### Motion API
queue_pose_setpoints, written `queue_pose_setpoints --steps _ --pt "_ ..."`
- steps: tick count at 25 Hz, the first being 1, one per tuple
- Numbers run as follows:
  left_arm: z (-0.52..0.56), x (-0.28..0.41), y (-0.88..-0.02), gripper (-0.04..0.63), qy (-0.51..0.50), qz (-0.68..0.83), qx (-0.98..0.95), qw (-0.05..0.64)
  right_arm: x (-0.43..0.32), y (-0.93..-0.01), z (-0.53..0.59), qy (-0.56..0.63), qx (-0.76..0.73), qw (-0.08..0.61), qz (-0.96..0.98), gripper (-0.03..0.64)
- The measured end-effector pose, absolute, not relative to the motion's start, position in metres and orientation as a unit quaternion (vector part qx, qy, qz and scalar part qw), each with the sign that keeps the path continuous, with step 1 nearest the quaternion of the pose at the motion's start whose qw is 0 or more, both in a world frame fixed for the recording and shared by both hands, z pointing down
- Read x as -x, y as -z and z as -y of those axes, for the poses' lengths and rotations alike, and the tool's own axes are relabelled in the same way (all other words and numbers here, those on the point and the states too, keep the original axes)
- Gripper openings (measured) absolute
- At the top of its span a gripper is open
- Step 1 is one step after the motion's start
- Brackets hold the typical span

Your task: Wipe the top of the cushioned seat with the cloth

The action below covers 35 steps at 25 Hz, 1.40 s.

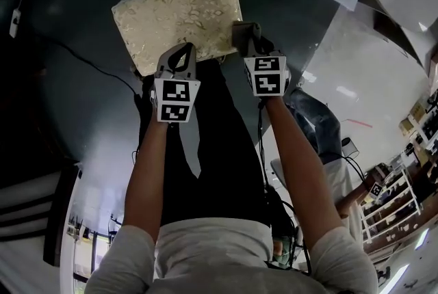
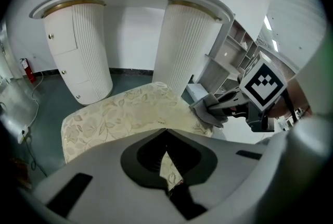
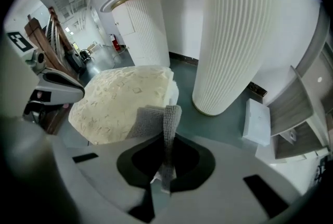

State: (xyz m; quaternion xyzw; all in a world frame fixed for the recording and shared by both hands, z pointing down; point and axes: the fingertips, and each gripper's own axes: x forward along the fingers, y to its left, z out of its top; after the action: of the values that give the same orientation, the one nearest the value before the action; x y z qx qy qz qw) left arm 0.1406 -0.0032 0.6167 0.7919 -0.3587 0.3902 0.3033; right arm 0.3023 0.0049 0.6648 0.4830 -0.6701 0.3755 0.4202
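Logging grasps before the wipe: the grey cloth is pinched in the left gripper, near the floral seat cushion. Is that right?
Not quite. The grey cloth is pinched in the right gripper, as the right gripper view shows. The rest holds: it is near the floral seat cushion.

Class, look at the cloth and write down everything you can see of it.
The cloth is grey with a knitted, waffle-like weave and looks soft. The right gripper is shut on it: one folded strip stands upright between the jaws, and the rest bunches forward over a corner of the cream, leaf-patterned seat. Whether it presses on the seat cannot be told.
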Motion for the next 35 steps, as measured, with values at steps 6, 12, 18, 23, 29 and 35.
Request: queue_pose_setpoints --steps 6,12,18,23,29,35 --pt "0.007 -0.137 -0.619 0.014 -0.388 0.351 -0.794 0.311 -0.339 -0.653 0.023 -0.313 -0.535 0.454 0.640 0.021" --pt "0.011 -0.115 -0.620 0.014 -0.381 0.351 -0.795 0.316 -0.307 -0.657 0.045 -0.297 -0.505 0.471 0.659 0.021" --pt "0.024 -0.059 -0.618 0.014 -0.376 0.380 -0.783 0.317 -0.261 -0.663 0.057 -0.346 -0.494 0.455 0.656 0.021" --pt "0.029 -0.018 -0.618 0.014 -0.367 0.396 -0.775 0.329 -0.248 -0.662 0.058 -0.352 -0.510 0.464 0.633 0.022" --pt "0.025 0.019 -0.622 0.014 -0.365 0.404 -0.768 0.336 -0.220 -0.661 0.062 -0.338 -0.506 0.479 0.633 0.021" --pt "0.023 0.043 -0.621 0.014 -0.363 0.405 -0.767 0.339 -0.186 -0.660 0.062 -0.336 -0.499 0.478 0.640 0.023"
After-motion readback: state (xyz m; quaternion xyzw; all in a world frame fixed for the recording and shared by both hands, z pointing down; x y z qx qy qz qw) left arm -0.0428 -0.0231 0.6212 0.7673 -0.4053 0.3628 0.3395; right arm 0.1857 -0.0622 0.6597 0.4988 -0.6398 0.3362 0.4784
